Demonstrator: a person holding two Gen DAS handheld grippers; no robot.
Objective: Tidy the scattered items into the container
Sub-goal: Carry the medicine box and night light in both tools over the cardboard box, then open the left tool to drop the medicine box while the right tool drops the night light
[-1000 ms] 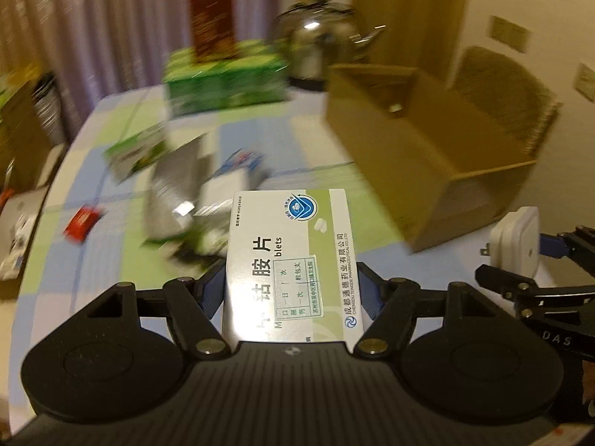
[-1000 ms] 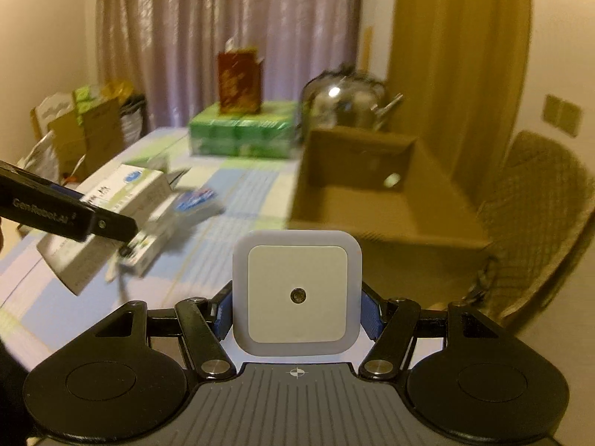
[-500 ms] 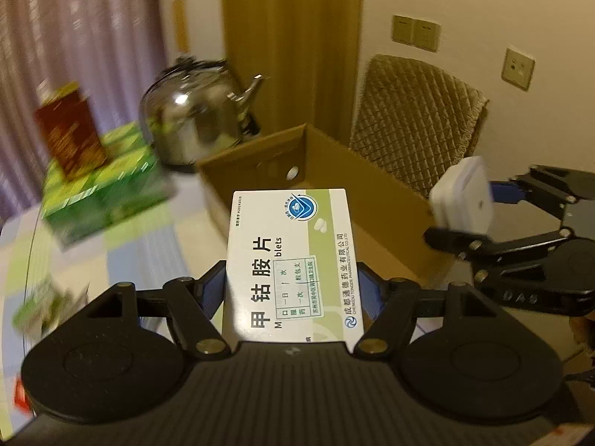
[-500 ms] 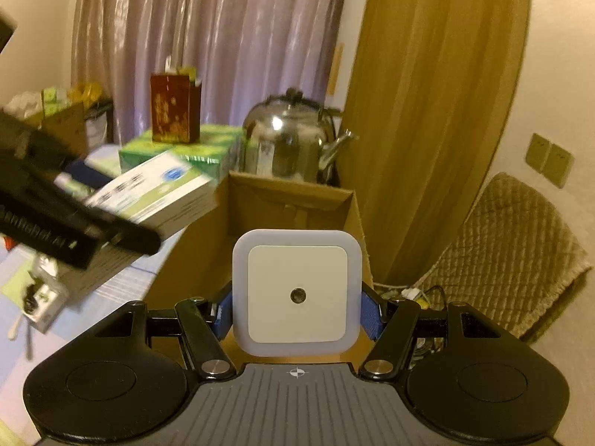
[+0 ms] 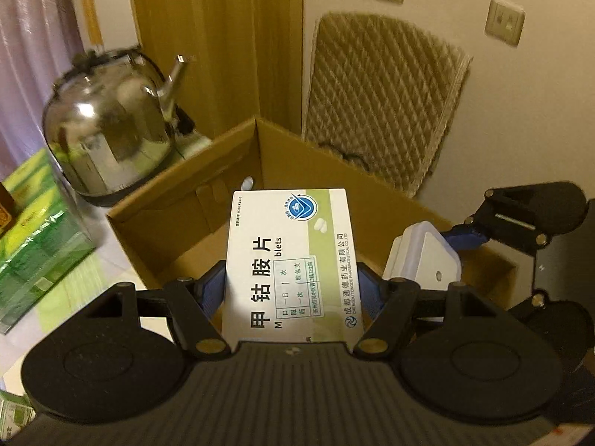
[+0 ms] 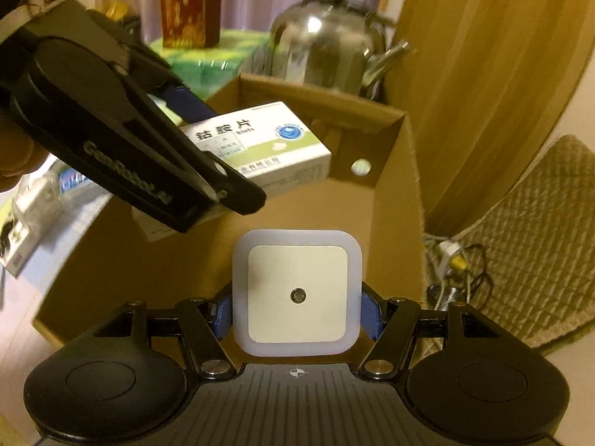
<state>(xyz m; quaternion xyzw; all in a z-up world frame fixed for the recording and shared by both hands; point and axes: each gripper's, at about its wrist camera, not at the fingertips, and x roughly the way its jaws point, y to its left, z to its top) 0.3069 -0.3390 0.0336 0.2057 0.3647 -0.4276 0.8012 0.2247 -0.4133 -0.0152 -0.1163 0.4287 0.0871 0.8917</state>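
Now left tool (image 5: 292,282) clamps white-green medicine box (image 5: 290,264) (Chinese print); right tool (image 6: 297,308) grips square white night-light (image 6: 297,291).

the right tongs (image 6: 296,316) clamp a white square night light (image 6: 296,293) by its sides, above the open cardboard box (image 6: 394,200). upper left, the left tongs (image 6: 238,156) grip a white-and-green medicine box (image 6: 275,145) over the box's far half. a steel kettle (image 6: 327,48) stands behind the box, with a quilted chair (image 6: 528,260) at right.
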